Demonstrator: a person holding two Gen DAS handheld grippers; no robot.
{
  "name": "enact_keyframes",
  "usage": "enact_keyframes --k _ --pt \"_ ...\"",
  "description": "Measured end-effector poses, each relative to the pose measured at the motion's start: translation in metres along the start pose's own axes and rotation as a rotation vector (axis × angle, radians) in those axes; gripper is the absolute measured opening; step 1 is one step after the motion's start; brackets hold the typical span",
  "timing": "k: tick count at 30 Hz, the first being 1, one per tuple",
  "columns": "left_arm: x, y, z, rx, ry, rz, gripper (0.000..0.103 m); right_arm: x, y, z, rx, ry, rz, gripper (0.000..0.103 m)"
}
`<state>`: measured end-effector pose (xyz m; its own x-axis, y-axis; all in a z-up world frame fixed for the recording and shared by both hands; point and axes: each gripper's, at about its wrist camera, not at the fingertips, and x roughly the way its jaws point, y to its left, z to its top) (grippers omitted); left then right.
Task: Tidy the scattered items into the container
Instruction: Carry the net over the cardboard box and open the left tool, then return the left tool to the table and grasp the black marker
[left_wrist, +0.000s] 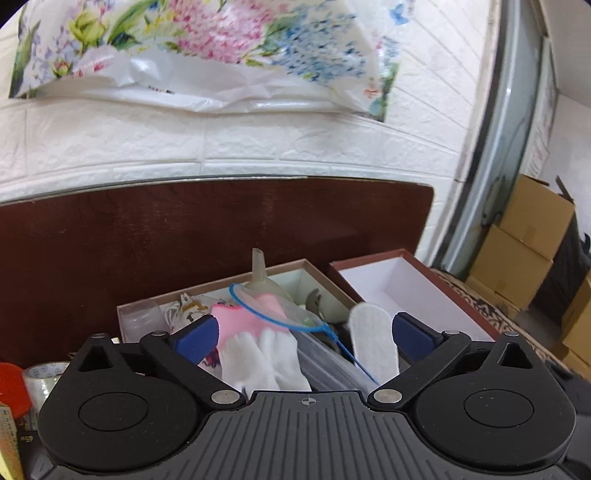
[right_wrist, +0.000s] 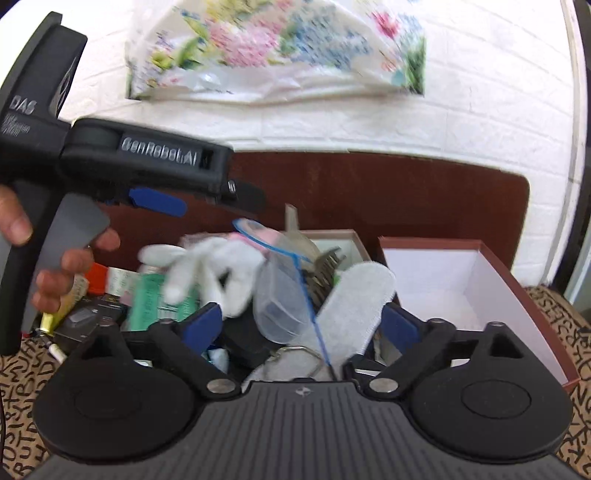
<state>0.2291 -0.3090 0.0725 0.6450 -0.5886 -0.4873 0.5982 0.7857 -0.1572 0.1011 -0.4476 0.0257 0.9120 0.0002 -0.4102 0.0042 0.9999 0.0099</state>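
Observation:
An open box (left_wrist: 140, 308) (right_wrist: 356, 240) holds several items: a pink and white glove (left_wrist: 258, 343) (right_wrist: 207, 264), a clear zip bag with a blue seal (left_wrist: 273, 310) (right_wrist: 284, 295), a translucent funnel (left_wrist: 262, 277), a white insole (left_wrist: 373, 339) (right_wrist: 354, 299). My left gripper (left_wrist: 301, 334) is open above the box, empty; it also shows from the side in the right wrist view (right_wrist: 159, 203). My right gripper (right_wrist: 301, 321) is open and empty over the box's near side.
The box lid (left_wrist: 402, 291) (right_wrist: 461, 280) lies upturned, white inside, to the right. A tape roll (left_wrist: 40, 380) and a red item (left_wrist: 11, 384) sit at left. Small packets and a green packet (right_wrist: 155, 295) lie left of the box. Dark wooden board (left_wrist: 184, 229) behind; cardboard boxes (left_wrist: 532, 236) far right.

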Motion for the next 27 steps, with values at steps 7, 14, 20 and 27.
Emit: enact_keyframes --k 7,14,20,27 --pt "-0.05 -0.004 -0.027 -0.022 0.008 0.051 0.103 -0.03 0.029 0.004 -0.036 -0.042 0.027 0.102" --pt "-0.094 0.01 -0.06 -0.075 0.025 0.121 0.103 -0.059 0.06 -0.003 -0.064 -0.039 0.066 0.102" --pt "-0.132 0.023 -0.092 -0.138 0.034 0.15 0.103 -0.079 0.094 -0.013 -0.095 -0.027 0.106 0.103" --pt "-0.174 0.035 -0.125 -0.173 0.021 0.166 0.103 -0.089 0.135 -0.03 -0.126 0.004 0.155 0.103"
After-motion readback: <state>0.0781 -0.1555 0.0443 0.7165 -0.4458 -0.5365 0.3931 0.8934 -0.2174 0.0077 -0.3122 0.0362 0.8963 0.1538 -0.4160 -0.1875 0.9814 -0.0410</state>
